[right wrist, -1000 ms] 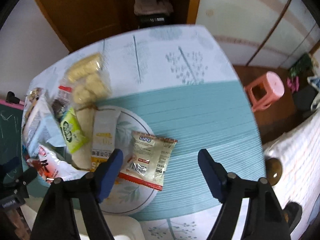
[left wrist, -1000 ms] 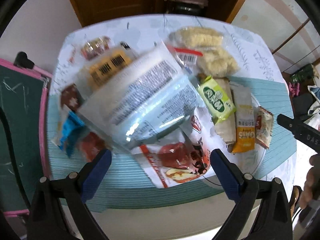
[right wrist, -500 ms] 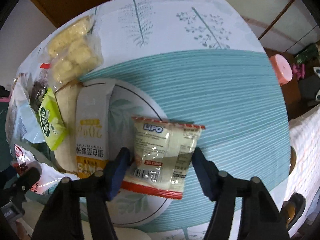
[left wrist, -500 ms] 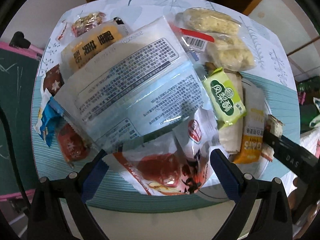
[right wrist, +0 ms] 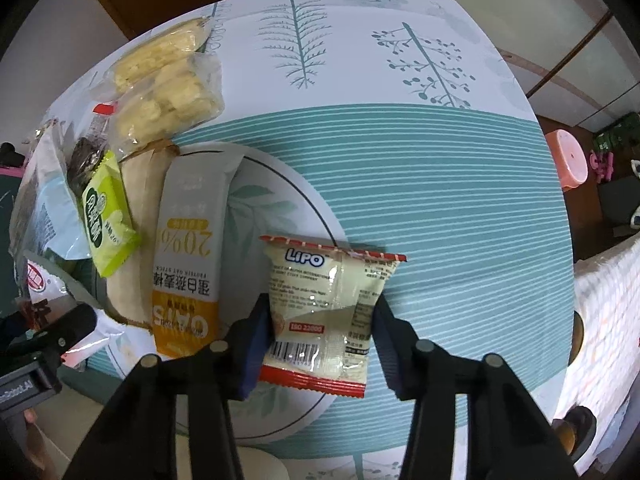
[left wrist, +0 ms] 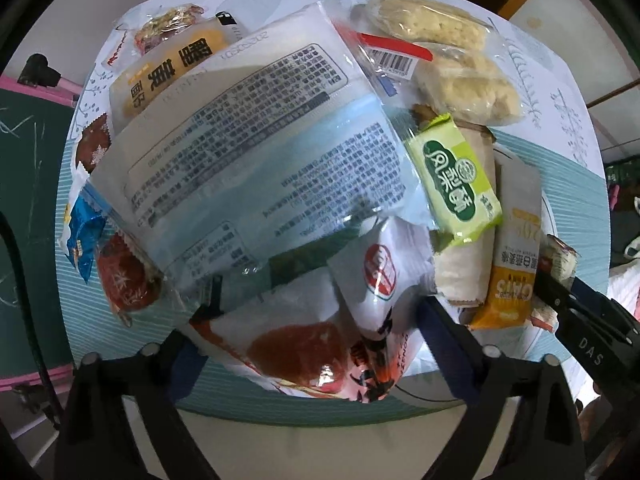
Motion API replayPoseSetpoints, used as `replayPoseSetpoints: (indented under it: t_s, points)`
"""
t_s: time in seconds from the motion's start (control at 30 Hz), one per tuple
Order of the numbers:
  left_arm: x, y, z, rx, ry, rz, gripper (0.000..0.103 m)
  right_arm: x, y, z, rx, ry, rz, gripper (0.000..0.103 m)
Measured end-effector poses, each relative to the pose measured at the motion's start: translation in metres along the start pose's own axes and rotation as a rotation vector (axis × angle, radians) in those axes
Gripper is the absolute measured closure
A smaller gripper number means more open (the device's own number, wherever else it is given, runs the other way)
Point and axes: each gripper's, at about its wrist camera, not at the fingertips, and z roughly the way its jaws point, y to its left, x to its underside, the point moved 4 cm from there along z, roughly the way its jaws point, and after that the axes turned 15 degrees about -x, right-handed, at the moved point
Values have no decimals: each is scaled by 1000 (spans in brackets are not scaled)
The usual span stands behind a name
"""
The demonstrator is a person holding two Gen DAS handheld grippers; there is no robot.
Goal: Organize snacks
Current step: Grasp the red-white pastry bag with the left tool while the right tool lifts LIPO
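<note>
In the right wrist view my right gripper (right wrist: 320, 332) is closed on a cream Lipo snack packet (right wrist: 324, 312) with red ends, held over the right part of a white plate (right wrist: 276, 200). An orange-and-white oat bar (right wrist: 188, 264), a tan wrapped roll (right wrist: 136, 200) and a green packet (right wrist: 108, 224) lie on the plate's left. In the left wrist view my left gripper (left wrist: 304, 332) is open, its fingers either side of a white-and-red snack bag (left wrist: 320, 336) at the near edge of a pile of snacks. A large white-and-blue bag (left wrist: 248, 152) covers the pile's middle.
A clear bag of yellow puffs (right wrist: 168, 80) lies at the back of the table, also in the left wrist view (left wrist: 448, 64). Small red, blue and brown packets (left wrist: 120, 276) sit at the pile's left. A pink stool (right wrist: 568, 156) stands beyond the table's right edge.
My right gripper has closed in on the Lipo packet and now grips it. My left gripper has moved forward and down onto the pile, with the white-and-red bag now between its fingers.
</note>
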Motion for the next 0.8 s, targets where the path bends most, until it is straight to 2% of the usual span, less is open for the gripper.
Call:
replayPoseSetpoints:
  t_s: [0.03,0.2,0.3,0.37,0.47,0.7,0.8]
  points:
    - [-1,-4,-2,10,-1,7,30,2,-1,-1,-6,1,1,55]
    - [15,-10,-9,50,-26,68,50,10,-10,-3,-33,2,12,55]
    - [24,-11,-10,62,-45,88,53,18,-13,-6,-46,1,16,56]
    - [28,-9,-13,42,-78,96,53,22,-15,-7,-53,-1,15,57]
    - [34,-3,-26,60,-134,80,54,30,-18,-9,-58,-8,14,57]
    - [36,25,-77,116,-279,3,54,45,-26,-41,-89,-91,29,57]
    - [39,55,-105,128,-336,-43,53,51,-27,-69,-103,-147,24,57]
